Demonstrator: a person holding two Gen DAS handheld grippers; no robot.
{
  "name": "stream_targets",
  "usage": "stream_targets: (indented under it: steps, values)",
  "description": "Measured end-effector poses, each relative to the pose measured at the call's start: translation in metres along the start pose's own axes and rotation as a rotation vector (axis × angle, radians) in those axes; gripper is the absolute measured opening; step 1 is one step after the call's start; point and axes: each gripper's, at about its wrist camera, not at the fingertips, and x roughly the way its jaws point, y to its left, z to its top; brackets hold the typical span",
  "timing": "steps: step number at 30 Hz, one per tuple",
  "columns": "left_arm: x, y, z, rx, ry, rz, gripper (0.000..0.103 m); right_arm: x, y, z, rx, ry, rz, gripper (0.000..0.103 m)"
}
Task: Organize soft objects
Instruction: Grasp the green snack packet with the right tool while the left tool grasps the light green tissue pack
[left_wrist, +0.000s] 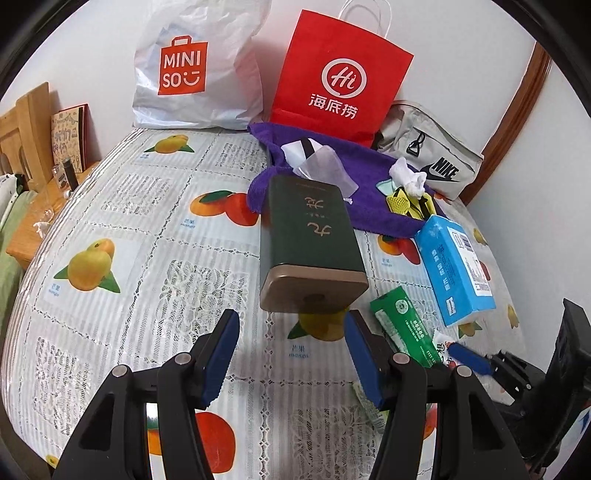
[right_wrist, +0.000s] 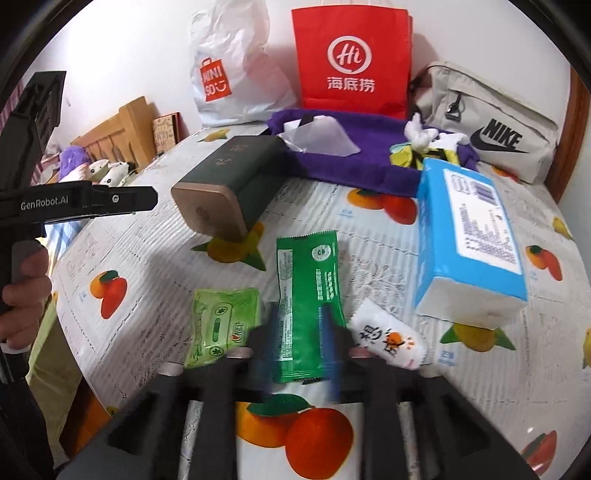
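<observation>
My left gripper is open and empty, just in front of the dark green tissue box, which lies on the table. My right gripper is blurred, its blue fingers either side of the dark green wipes packet; I cannot tell if they press it. A light green tissue pack lies left of it, a small white tissue pack right. The blue tissue pack lies further right. A purple towel at the back carries a clear bag, white socks and yellow netting.
A white Miniso bag, a red paper bag and a grey Nike bag stand along the back wall. The fruit-print tablecloth covers the table. A wooden headboard and plush toys are at left.
</observation>
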Motion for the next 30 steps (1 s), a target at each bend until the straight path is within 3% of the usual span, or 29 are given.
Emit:
stream_targets:
  steps: [2, 5, 19, 20, 21, 24, 30]
  values:
    - [0.001, 0.001, 0.000, 0.001, 0.003, 0.004, 0.057, 0.001, 0.001, -0.001, -0.005, -0.019, -0.002, 0.056]
    - [0.003, 0.004, 0.000, -0.004, 0.006, 0.010, 0.057, 0.008, -0.001, 0.003, -0.001, -0.022, 0.001, 0.058]
    - [0.017, 0.012, -0.002, -0.020, 0.039, 0.022, 0.057, 0.053, -0.011, 0.017, -0.014, 0.085, 0.073, 0.057]
    - [0.017, 0.011, -0.003, -0.017, 0.041, 0.022, 0.057, 0.054, -0.014, 0.018, -0.003, 0.090, 0.087, 0.049]
    - [0.017, 0.010, -0.003, -0.013, 0.042, 0.021, 0.057, 0.056, -0.016, 0.018, 0.002, 0.095, 0.077, 0.035]
    - [0.017, 0.008, -0.004, -0.006, 0.043, 0.022, 0.057, 0.055, -0.018, 0.018, -0.005, 0.096, 0.078, 0.029]
    - [0.010, 0.002, -0.008, 0.016, 0.039, 0.032, 0.057, 0.036, -0.019, 0.018, 0.027, 0.040, 0.077, 0.028]
